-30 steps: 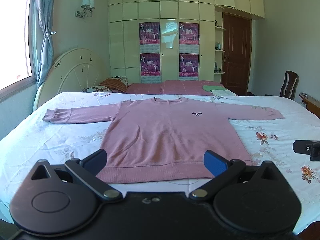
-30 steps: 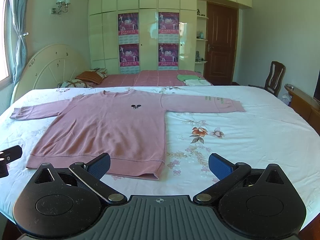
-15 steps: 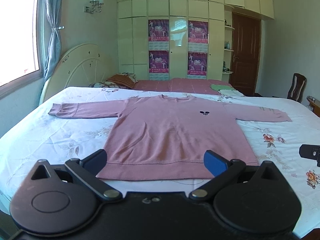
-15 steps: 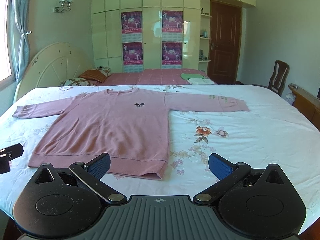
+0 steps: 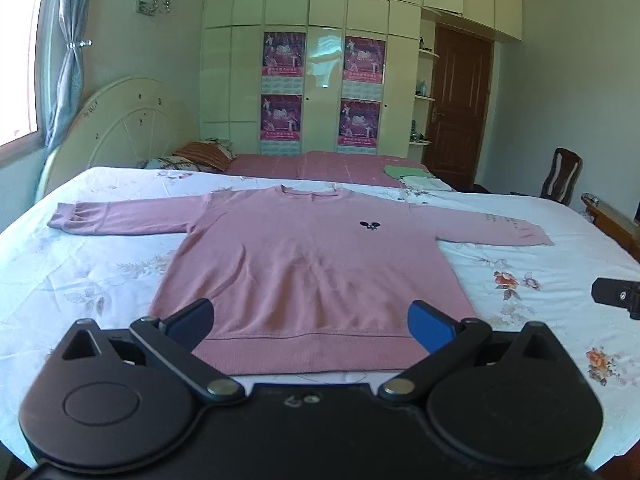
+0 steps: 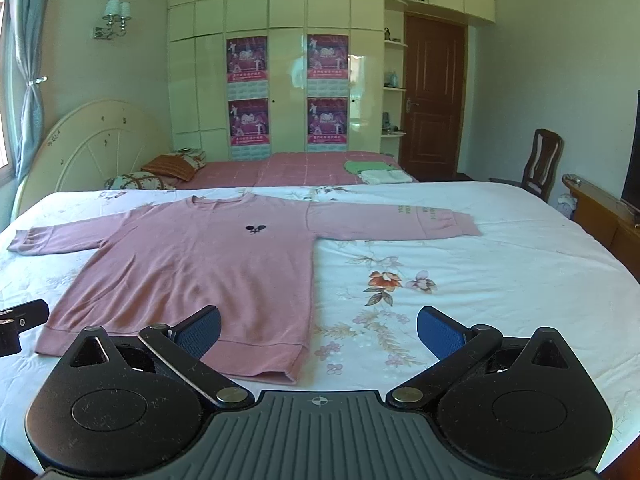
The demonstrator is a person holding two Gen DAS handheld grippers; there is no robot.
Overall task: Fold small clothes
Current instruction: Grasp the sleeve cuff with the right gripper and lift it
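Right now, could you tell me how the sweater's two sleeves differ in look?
The right sleeve carries pale lettering near the cuff; the left sleeve is plain. In the right wrist view, the right sleeve's cuff lies flat, while the left sleeve's cuff looks slightly bunched. Both are pink and spread straight out on the floral sheet.

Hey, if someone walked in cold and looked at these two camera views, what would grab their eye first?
Most likely the pink long-sleeved sweater, spread flat with both sleeves out across the white floral bedsheet, a small dark emblem on its chest. Next, the open left gripper and open right gripper with blue pads, both near its hem. Behind, four purple posters stand out on the glossy cream wardrobe.
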